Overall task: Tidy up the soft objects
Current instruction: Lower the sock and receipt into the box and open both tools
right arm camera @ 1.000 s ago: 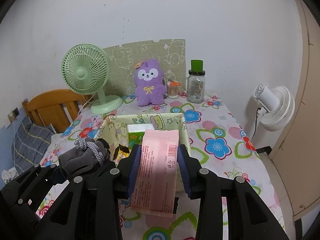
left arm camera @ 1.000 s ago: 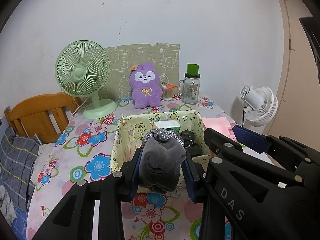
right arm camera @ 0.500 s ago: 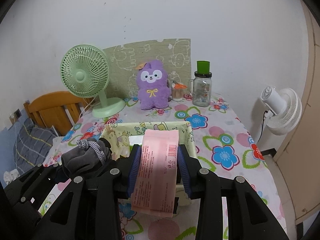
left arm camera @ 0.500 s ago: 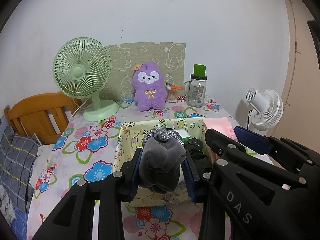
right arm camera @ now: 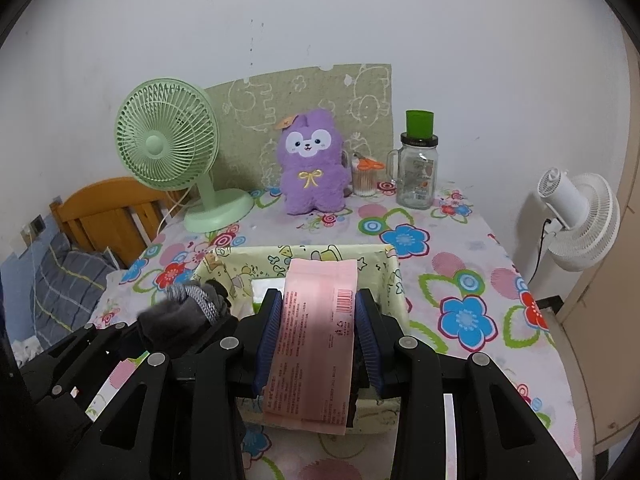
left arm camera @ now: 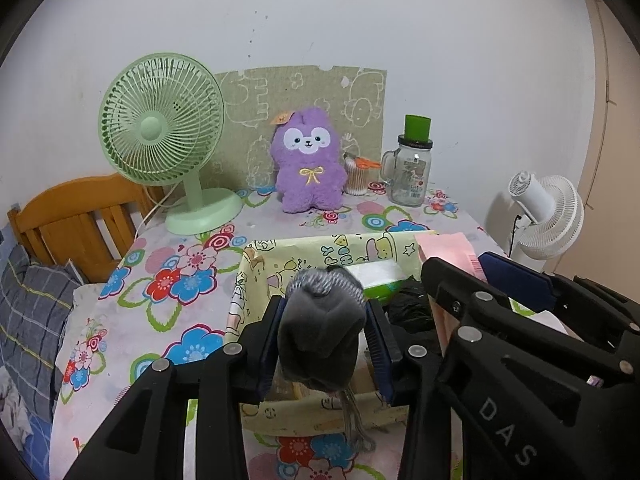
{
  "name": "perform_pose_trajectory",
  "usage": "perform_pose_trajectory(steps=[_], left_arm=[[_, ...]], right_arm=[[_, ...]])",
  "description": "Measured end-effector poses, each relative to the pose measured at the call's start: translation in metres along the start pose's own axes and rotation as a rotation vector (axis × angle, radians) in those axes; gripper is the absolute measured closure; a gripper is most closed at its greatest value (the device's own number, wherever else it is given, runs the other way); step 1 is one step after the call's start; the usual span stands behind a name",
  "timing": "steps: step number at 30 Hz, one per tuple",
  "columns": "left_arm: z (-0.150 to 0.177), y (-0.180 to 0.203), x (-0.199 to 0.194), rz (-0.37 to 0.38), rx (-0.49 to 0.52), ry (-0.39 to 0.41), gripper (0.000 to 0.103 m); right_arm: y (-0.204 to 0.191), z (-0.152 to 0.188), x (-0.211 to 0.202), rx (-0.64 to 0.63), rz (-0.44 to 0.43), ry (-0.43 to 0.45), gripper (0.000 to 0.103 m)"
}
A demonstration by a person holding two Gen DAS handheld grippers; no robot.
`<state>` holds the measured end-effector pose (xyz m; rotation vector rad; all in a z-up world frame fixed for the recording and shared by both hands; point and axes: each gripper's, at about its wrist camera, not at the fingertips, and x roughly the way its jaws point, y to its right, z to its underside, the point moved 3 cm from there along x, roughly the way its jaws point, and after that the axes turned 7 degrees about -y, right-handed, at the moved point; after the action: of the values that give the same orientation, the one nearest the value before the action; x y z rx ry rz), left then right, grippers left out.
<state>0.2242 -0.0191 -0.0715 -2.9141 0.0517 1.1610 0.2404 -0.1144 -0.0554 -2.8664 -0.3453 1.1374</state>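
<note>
My left gripper [left arm camera: 324, 344] is shut on a rolled grey sock [left arm camera: 320, 328] and holds it over the near left part of a yellow cartoon-print fabric basket [left arm camera: 340, 246]. My right gripper [right arm camera: 320, 336] is shut on a flat pink packet [right arm camera: 316, 344] and holds it over the same basket [right arm camera: 384, 264]. The sock also shows in the right wrist view [right arm camera: 180, 316], and the pink packet in the left wrist view [left arm camera: 444, 252]. A green-and-white tissue pack [left arm camera: 380, 276] and dark cloth [left arm camera: 412, 308] lie inside the basket.
On the floral tablecloth [right arm camera: 460, 280] at the back stand a green desk fan [right arm camera: 168, 148], a purple plush toy [right arm camera: 312, 168], a cotton swab jar [right arm camera: 364, 180] and a glass jar with green cup [right arm camera: 418, 168]. A white fan [right arm camera: 580, 224] stands right; a wooden headboard [right arm camera: 108, 216] is left.
Both grippers, still holding the sock and the packet, have pulled back and risen; the basket now sits lower and closer under them, and the back of the table shows more.
</note>
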Motion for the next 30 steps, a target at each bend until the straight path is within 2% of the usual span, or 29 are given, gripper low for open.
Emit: perform_pose_trajectory(steps=[1,3,4,12,18,24,25,28,30], left_arm=[[0.0,-0.001,0.002,0.0,0.001,-0.001,0.061],[-0.001,-0.002,0.004,0.0,0.005,0.0,0.042],[-0.001,-0.002,0.004,-0.003,0.007,0.004,0.039],[-0.002,-0.004,0.008,-0.025,0.021,0.019,0.017],[0.0,-0.01,0.013,-0.026,0.011,-0.002,0.013],[0.003,-0.018,0.016,-0.062,0.016,-0.014,0.013],[0.003,-0.02,0.017,-0.06,0.012,-0.016,0.013],[0.004,-0.023,0.017,-0.057,0.007,-0.021,0.013],[0.006,-0.023,0.016,-0.055,0.012,-0.02,0.012]], right_arm=[[0.0,-0.001,0.002,-0.002,-0.002,-0.002,0.062],[0.0,-0.002,0.007,0.0,-0.004,-0.01,0.062],[0.0,-0.002,0.009,0.001,-0.006,-0.011,0.062],[-0.003,-0.004,0.022,-0.002,-0.023,-0.02,0.063],[-0.009,-0.008,0.031,-0.012,-0.045,-0.021,0.062],[-0.017,-0.008,0.042,-0.017,-0.094,-0.039,0.06],[-0.019,-0.007,0.043,-0.026,-0.096,-0.036,0.057],[-0.027,-0.004,0.042,-0.073,-0.072,-0.014,0.026],[-0.029,-0.002,0.038,-0.087,-0.069,0.009,0.021]])
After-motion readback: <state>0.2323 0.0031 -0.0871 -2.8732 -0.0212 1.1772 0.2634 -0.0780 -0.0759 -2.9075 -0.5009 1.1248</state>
